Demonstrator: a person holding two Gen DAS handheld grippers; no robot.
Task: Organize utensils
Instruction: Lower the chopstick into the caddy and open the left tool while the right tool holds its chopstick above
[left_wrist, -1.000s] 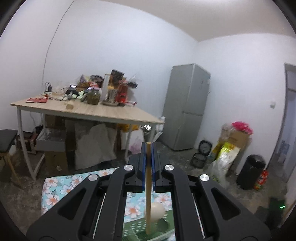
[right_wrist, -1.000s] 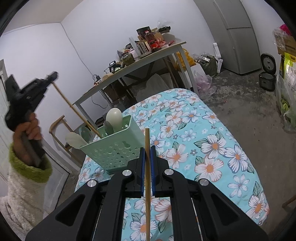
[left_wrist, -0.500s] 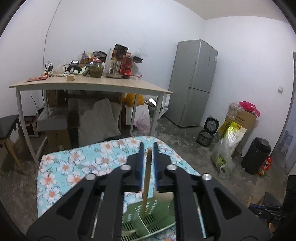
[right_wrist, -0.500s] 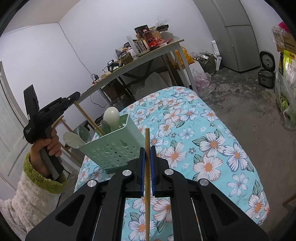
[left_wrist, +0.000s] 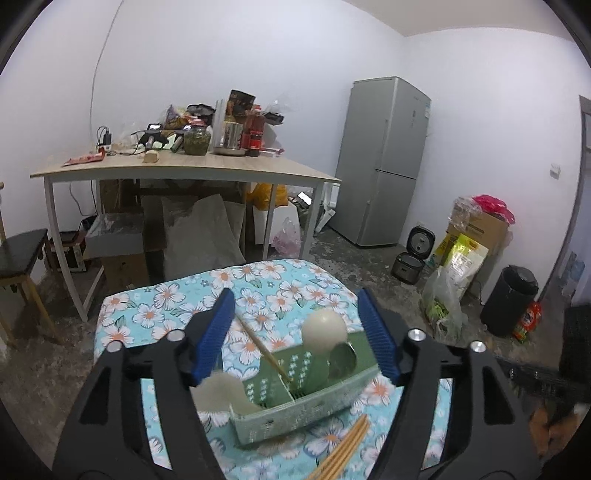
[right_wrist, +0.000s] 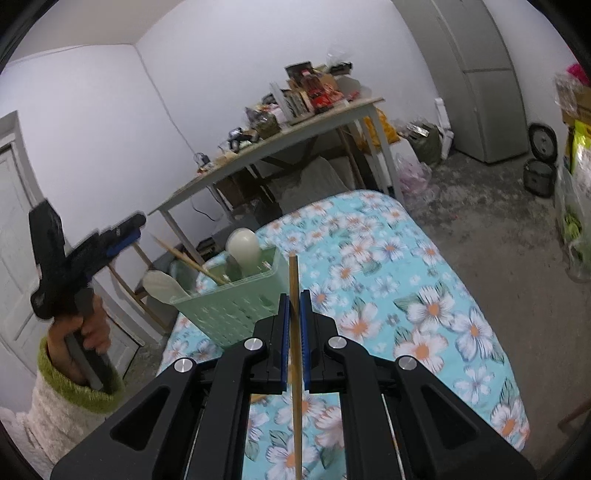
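Note:
A pale green slotted basket (left_wrist: 306, 410) stands on the flowered cloth (left_wrist: 258, 288). It holds white spoons (left_wrist: 324, 326) and a wooden chopstick (left_wrist: 262, 347) that leans to the left. My left gripper (left_wrist: 295, 306) hangs just above the basket. Its jaws are opening, and the chopstick stands free below them, touching neither pad. More chopsticks (left_wrist: 343, 450) lie on the cloth in front of the basket. My right gripper (right_wrist: 294, 301) is shut on another chopstick (right_wrist: 293, 273), held upright near the basket (right_wrist: 236, 310). The left gripper (right_wrist: 125, 230) shows at the left, held by a hand.
Beyond the cloth stands a wooden table (left_wrist: 184, 170) piled with jars and bottles. A grey fridge (left_wrist: 388, 162) is at the back right, with a rice cooker (left_wrist: 413, 254), bags and a black bin (left_wrist: 509, 299) on the floor. A dark stool (left_wrist: 22, 251) stands at the left.
My left gripper came down toward the basket and its jaws spread, letting go of the chopstick, which now leans in the basket. My right gripper kept still with its chopstick.

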